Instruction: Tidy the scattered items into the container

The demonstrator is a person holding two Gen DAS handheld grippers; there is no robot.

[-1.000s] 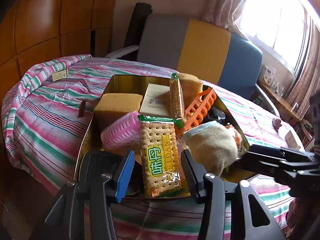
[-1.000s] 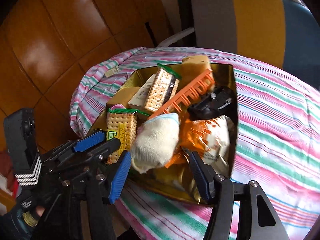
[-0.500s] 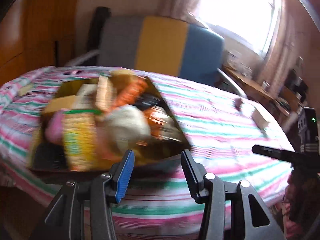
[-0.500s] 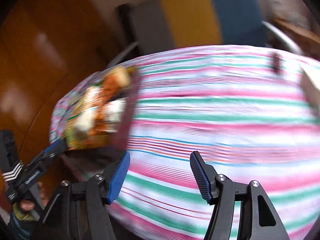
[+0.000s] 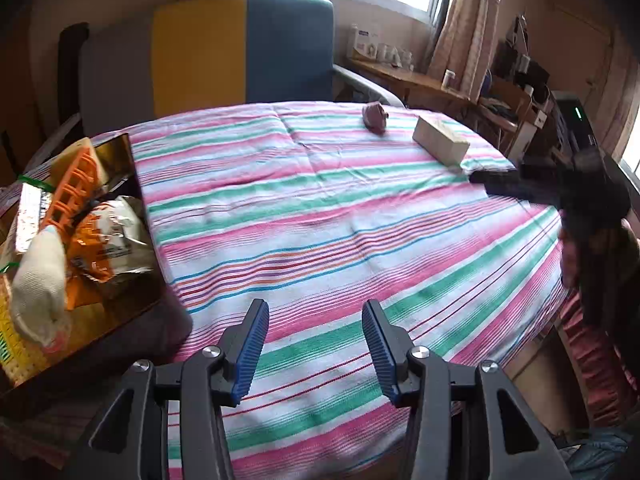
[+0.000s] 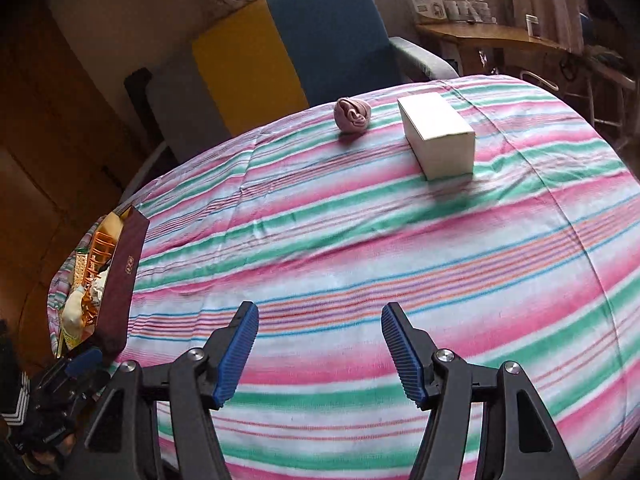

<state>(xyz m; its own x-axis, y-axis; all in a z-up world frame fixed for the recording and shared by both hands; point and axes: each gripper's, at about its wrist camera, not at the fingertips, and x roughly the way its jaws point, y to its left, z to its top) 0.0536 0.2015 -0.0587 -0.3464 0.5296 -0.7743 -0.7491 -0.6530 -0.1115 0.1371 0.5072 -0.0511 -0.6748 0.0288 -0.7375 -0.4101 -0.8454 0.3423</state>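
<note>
Right wrist: sock folds, left wrist: container contents

The left tool hangs with its blue-padded fingers spread wide and nothing between them, over the near edge of the bench, which wears a striped cloth. At the bench's left edge stands the dark container, crammed with an orange rack, a cream glove and snack packets. Near the far right edge a white box lies just beside a pink rolled sock, with the right tool reaching in from the right.
</note>
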